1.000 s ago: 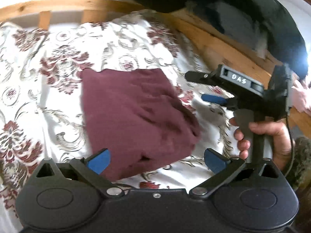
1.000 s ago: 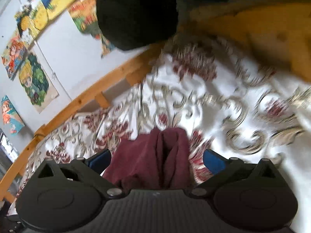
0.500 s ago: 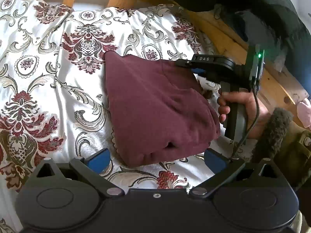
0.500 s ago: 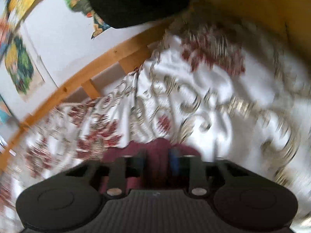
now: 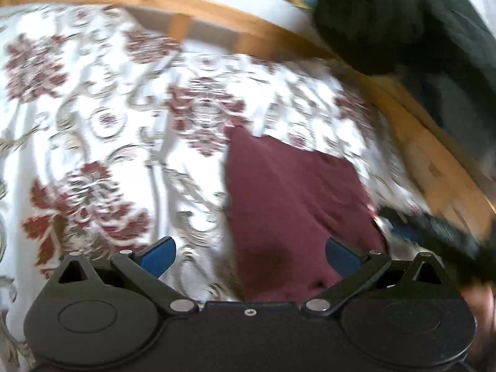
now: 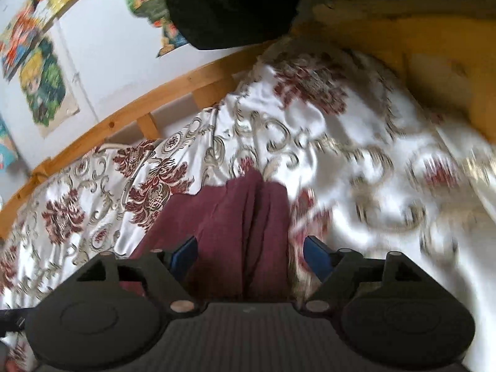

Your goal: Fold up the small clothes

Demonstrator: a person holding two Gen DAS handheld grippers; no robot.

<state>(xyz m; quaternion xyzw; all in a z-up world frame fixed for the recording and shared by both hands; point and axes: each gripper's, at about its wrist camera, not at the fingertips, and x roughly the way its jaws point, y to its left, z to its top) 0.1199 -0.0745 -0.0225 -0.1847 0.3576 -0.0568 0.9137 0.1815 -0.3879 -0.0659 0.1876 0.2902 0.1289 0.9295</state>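
Note:
A folded maroon garment [image 5: 294, 204] lies on the floral bedspread [image 5: 108, 130]. My left gripper [image 5: 249, 255] is open and empty, with its blue fingers just above the garment's near edge. My right gripper [image 6: 251, 255] is open, its blue fingers either side of the garment [image 6: 245, 226] without holding it. In the left wrist view the right gripper [image 5: 434, 232] shows blurred at the garment's right edge.
A wooden bed rail [image 5: 217, 9] curves along the far side, with a dark green pillow or cushion [image 5: 403, 21] at the upper right. Colourful posters [image 6: 43, 71] hang on the white wall. An orange surface [image 6: 434, 46] lies at the right.
My right gripper was shut on the garment half a second ago and has now opened and let it go. My left gripper has dropped closer over the garment's near edge.

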